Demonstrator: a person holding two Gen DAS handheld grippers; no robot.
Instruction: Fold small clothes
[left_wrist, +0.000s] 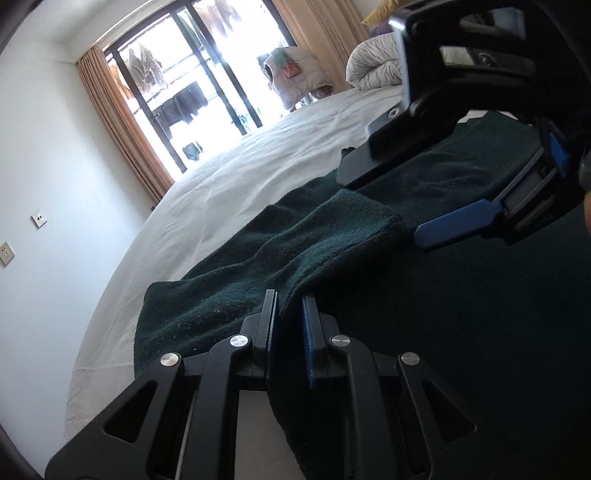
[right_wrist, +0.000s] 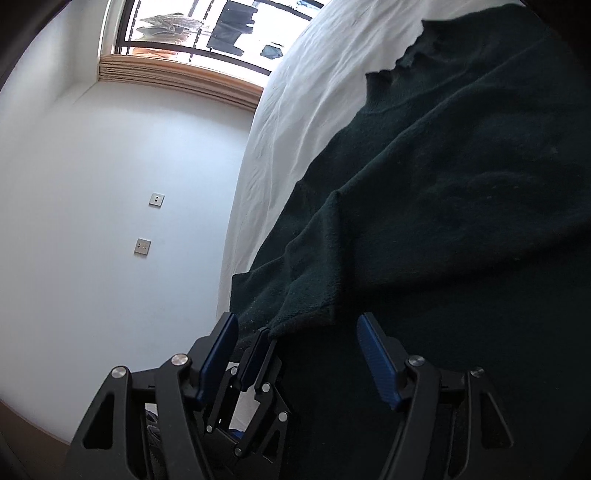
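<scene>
- Sweater (left_wrist: 288, 236), dark green knit, spread on white bed sheet (left_wrist: 258, 162); fills near-right part of bed, sleeve folded over toward near-left edge.
- Left gripper (left_wrist: 290, 302): jaws nearly closed, pinching edge of sweater fabric between blue pads; cloth drapes down btwn the fingers at near edge of bed.
- Right gripper (left_wrist: 380, 206) seen from left wrist cam at upper right, jaws apart, one black finger + one blue finger (left_wrist: 454, 225) hovering over sweater; contact w/ cloth unclear.
- In right wrist cam, right gripper (right_wrist: 295, 332) wide apart, blue pads either side of sleeve cuff, not pressing on it; nothing gripped.
- Left gripper (right_wrist: 258, 350) also visible there, just inside right gripper's left finger, clamped on cuff edge.
- Sweater (right_wrist: 443, 184) neckline w/ ragged collar at far end, toward top of right wrist view.
- Bg: white wall w/ two sockets (right_wrist: 156, 199), window (left_wrist: 192, 74) w/ beige curtains (left_wrist: 122, 122), rumpled white duvet (left_wrist: 373, 66) at far right of bed.
</scene>
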